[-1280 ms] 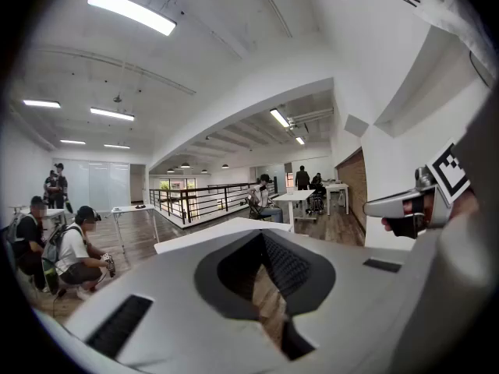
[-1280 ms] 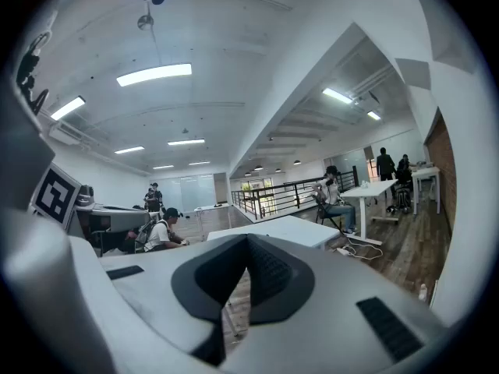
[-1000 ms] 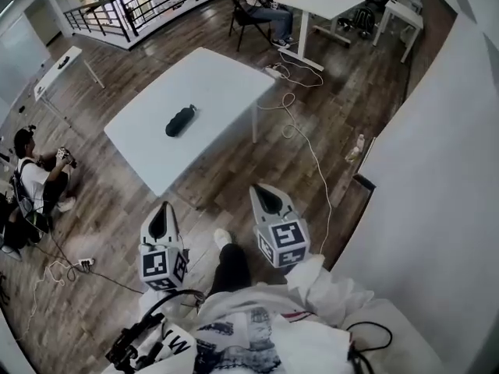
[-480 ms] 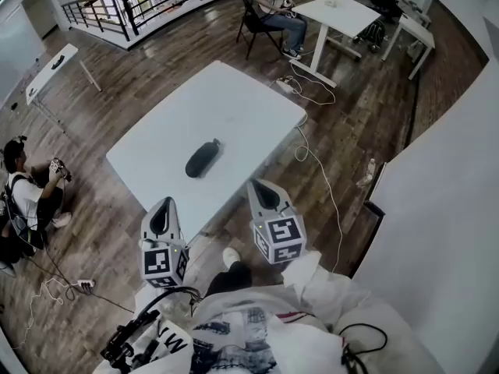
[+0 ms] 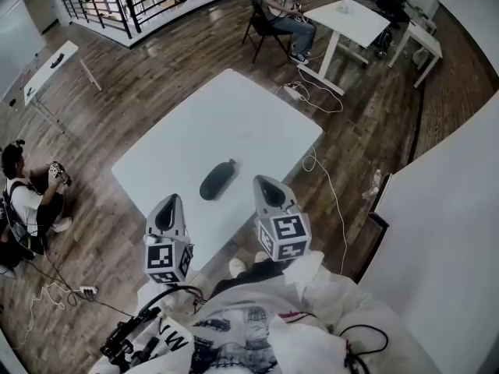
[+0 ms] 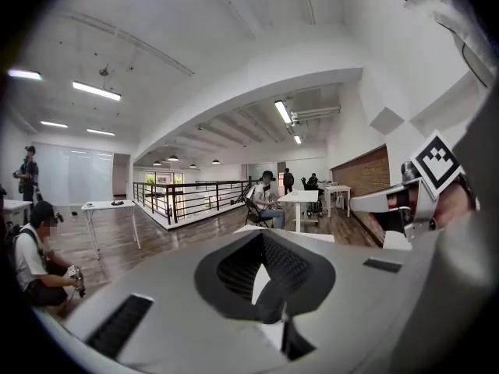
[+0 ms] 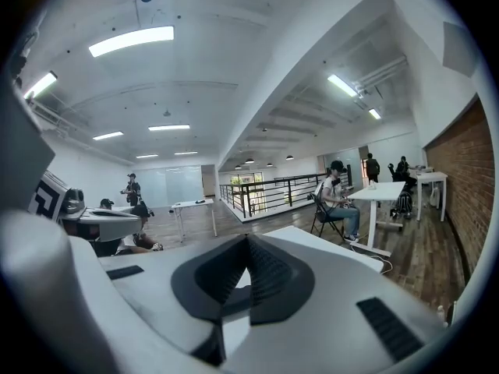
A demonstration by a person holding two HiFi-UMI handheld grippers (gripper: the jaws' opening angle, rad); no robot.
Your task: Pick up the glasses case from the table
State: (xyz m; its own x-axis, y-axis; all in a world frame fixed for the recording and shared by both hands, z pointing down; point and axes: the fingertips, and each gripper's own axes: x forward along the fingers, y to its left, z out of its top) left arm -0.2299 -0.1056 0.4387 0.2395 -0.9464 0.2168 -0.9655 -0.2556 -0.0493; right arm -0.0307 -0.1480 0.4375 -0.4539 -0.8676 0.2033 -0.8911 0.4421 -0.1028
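Observation:
The glasses case (image 5: 217,179) is a dark oval pouch lying on the white table (image 5: 226,107), towards its near edge. My left gripper (image 5: 171,206) hangs over the table's near edge, short of the case and to its left, shut and holding nothing. My right gripper (image 5: 267,185) is level with the case, just to its right, with its jaws together and nothing in them. In the left gripper view the shut jaws (image 6: 262,236) hide the case, and only a strip of the table (image 6: 312,236) shows. The right gripper view looks past its own jaws (image 7: 248,240) over the table (image 7: 320,246).
A person sits on the floor (image 5: 23,201) at the left, beside a power strip (image 5: 84,291). Another person sits on a chair (image 5: 282,6) by a far white desk (image 5: 347,18). Cables (image 5: 323,170) trail right of the table. A white wall (image 5: 444,209) stands at the right.
Both grippers have come forward together from over the bare floor to the table's near edge. The case now lies close between and just ahead of them. Jaws stay shut.

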